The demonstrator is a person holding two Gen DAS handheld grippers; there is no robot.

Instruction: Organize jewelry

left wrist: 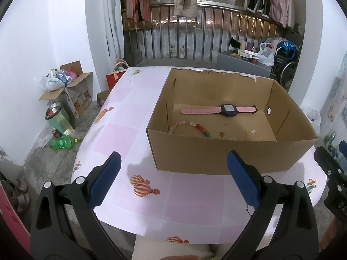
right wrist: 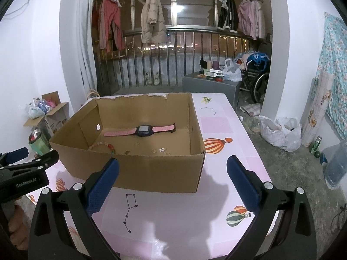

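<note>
An open cardboard box (left wrist: 227, 153) (right wrist: 151, 171) stands on the pink table (left wrist: 134, 130) (right wrist: 219, 125). Inside lie a pink-strapped watch (left wrist: 219, 109) (right wrist: 142, 130), a beaded bracelet (left wrist: 190, 126) (right wrist: 102, 145), and small rings and earrings (left wrist: 249, 132) (right wrist: 159, 150). My left gripper (left wrist: 173, 164) is open and empty, held in front of the box's near wall. My right gripper (right wrist: 172, 169) is open and empty, also in front of the box. The left gripper also shows at the left edge of the right wrist view (right wrist: 26, 158).
Cardboard boxes, bags and bottles (left wrist: 63, 99) sit on the floor left of the table. A grey cabinet (right wrist: 210, 86), a wheelchair (right wrist: 258, 80) and a white plastic bag (right wrist: 279, 134) stand to the right. Clothes hang over the balcony railing behind.
</note>
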